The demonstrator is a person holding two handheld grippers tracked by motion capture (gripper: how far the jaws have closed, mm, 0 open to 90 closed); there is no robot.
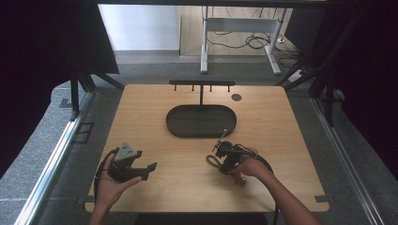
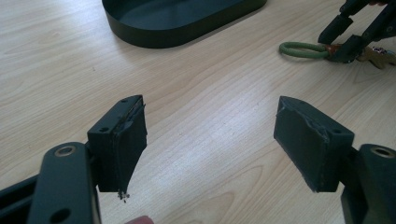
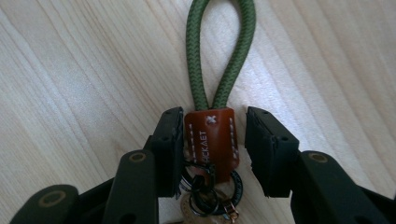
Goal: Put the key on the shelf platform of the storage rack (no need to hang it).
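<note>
Wooden table [image 1: 281, 117], right hand-held gripper [image 3: 214, 140] straddling keychain [image 3: 210, 140] unclenched, left hand-held gripper [image 2: 210, 140] released

Pale wooden table [image 1: 155, 101], square-topped, with a small dark round spot [image 1: 236, 97] near the far right. Rested at its middle: a black oval tray [image 1: 202, 120], a black T-shaped rack [image 1: 202, 84] just behind it. Lay flat toward the near right, well apart from the tray: a keychain [image 3: 211, 135] with green cord loop [image 3: 219, 51], brown leather tab and dark metal rings.
</note>
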